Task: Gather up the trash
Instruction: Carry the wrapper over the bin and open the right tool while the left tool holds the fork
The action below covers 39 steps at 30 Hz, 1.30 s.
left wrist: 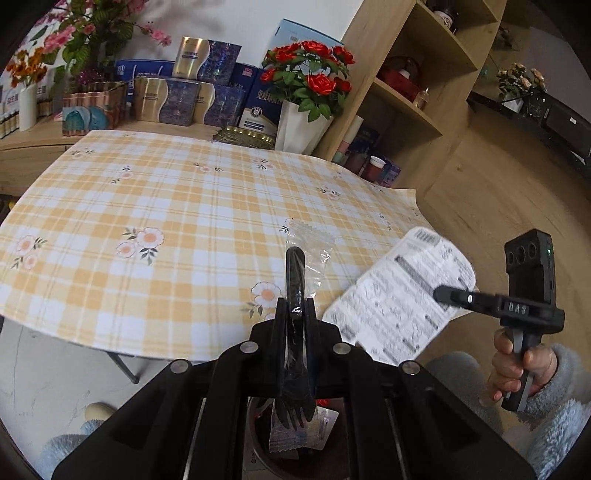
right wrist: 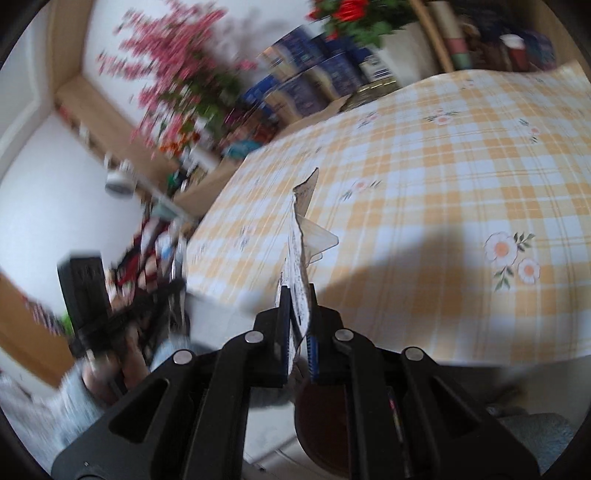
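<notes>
Between the fingers of the left tool (left wrist: 295, 310) a black plastic fork in a clear wrapper (left wrist: 295, 280) is pinched, jaws pressed tight on it. Handle end is pointed out past the fingertips over the worktop (left wrist: 147, 192); tines are seen hanging back under the tool, above a dark round bin (left wrist: 258, 443) on the floor. Some packaging is already seen inside the bin, type not clear.

Right tool (right wrist: 297, 295) is clamped on a white printed blister-style pack (right wrist: 299, 266), seen edge-on from its own camera with a clear plastic flap sticking out to the right. From the left wrist view the same pack (left wrist: 399, 295) is seen flat-on, blurred, with grey print, held by the right tool (left wrist: 443, 295) just off the worktop's right edge. Right hand (left wrist: 517, 369) is wrapped around the tool's handle, fluffy pale-blue sleeve (left wrist: 561, 398) behind it.

Both items are held in the air, clear of the worktop, near its front edge. Worktop is covered with a yellow-and-white checked cloth with flower prints.

Behind the worktop: red roses in a white vase (left wrist: 306, 110), stacked blue and gold boxes (left wrist: 184, 96), pink flowers (left wrist: 92, 33), wooden shelf unit (left wrist: 417, 81). Right wrist view is heavily motion-blurred; left tool and hand are visible at lower left (right wrist: 110, 314), detail not readable.
</notes>
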### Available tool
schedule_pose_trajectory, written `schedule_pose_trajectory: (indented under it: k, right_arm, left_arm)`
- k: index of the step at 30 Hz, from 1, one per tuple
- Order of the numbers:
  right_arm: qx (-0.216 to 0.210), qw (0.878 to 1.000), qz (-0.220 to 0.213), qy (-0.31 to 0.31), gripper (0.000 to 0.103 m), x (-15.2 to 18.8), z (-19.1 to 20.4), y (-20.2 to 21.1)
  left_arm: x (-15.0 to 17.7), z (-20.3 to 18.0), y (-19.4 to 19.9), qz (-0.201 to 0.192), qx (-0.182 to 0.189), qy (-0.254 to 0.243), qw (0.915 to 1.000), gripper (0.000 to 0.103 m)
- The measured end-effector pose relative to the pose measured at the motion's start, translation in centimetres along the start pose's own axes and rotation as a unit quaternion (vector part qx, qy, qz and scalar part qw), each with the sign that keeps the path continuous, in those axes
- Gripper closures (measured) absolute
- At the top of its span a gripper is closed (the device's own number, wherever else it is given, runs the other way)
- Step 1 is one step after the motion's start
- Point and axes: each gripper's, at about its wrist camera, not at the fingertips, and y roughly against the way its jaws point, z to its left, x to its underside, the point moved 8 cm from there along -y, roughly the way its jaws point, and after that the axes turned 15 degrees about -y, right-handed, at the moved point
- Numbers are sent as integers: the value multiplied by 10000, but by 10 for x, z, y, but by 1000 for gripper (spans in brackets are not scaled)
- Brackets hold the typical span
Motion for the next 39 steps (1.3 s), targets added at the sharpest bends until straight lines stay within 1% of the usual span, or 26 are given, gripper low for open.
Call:
schedule_pose_trajectory:
  k: [2, 3, 5, 7, 8, 10, 11, 14, 17, 22, 26, 27, 28, 29, 30, 32, 34, 35, 37, 39]
  right_arm:
    - [58, 9992, 148, 367, 92, 17, 8, 0]
    - [93, 9975, 305, 633, 92, 30, 14, -3]
    - [178, 9943, 528, 903, 92, 47, 18, -7]
    - [266, 9891, 867, 1160, 92, 68, 18, -17]
    - [303, 9873, 973, 1219, 92, 74, 17, -20]
    - [462, 9806, 1330, 1362, 92, 92, 9, -33]
    - [536, 9772, 1503, 1402, 92, 99, 3, -40]
    - [743, 9693, 1822, 1471, 92, 112, -9, -57]
    - [1158, 9598, 2113, 1438, 92, 121, -29, -79]
    - [1559, 9501, 2348, 1337, 92, 128, -47, -104]
    - [1697, 9489, 2402, 1149, 91, 125, -55, -114]
    - [1685, 9505, 2384, 1064, 87, 122, -56, -115]
    - [1668, 9520, 2344, 1041, 74, 120, -59, -113]
    - [1638, 9539, 2293, 1030, 65, 116, -59, -113]
    - [1580, 9562, 2228, 1056, 52, 113, -56, -112]
    - [1524, 9586, 2176, 1021, 50, 108, -53, -110]
    - [1426, 9641, 2031, 945, 36, 101, -50, -105]
    - [1296, 9693, 1894, 879, 33, 95, -46, -100]
    - [1162, 9762, 1665, 767, 16, 86, -39, -90]
    - [1031, 9836, 1318, 675, 11, 76, -31, -75]
  left_arm:
    - [5, -2, 8, -52, 20, 1, 10000, 94]
    - [8, -3, 12, -67, 27, 0, 10000, 94]
    - [13, -6, 16, -66, 27, -2, 10000, 94]
    - [17, -9, 19, -77, 51, 18, 10000, 94]
    - [19, -11, 21, -89, 65, 23, 9999, 94]
    - [20, -13, 22, -108, 94, 22, 9999, 94]
    - [21, -14, 22, -110, 103, 23, 9999, 94]
    - [22, -15, 21, -99, 123, 38, 9999, 94]
    - [23, -14, 17, -66, 134, 55, 9999, 94]
    - [27, -10, 12, -16, 191, 160, 9997, 94]
    - [30, -10, 9, 17, 276, 190, 9994, 94]
    - [31, -10, 8, 21, 306, 187, 9994, 94]
    - [32, -10, 8, 29, 318, 182, 9993, 94]
    - [33, -10, 7, 36, 316, 183, 9993, 94]
    - [34, -9, 7, 41, 315, 191, 9993, 94]
    - [34, -7, 6, 35, 321, 213, 9993, 94]
    - [35, -6, 7, 22, 328, 235, 9992, 94]
    - [35, -6, 7, 18, 335, 237, 9992, 94]
    - [35, -6, 8, 14, 331, 225, 9992, 94]
    - [35, -7, 8, 26, 358, 211, 9991, 94]
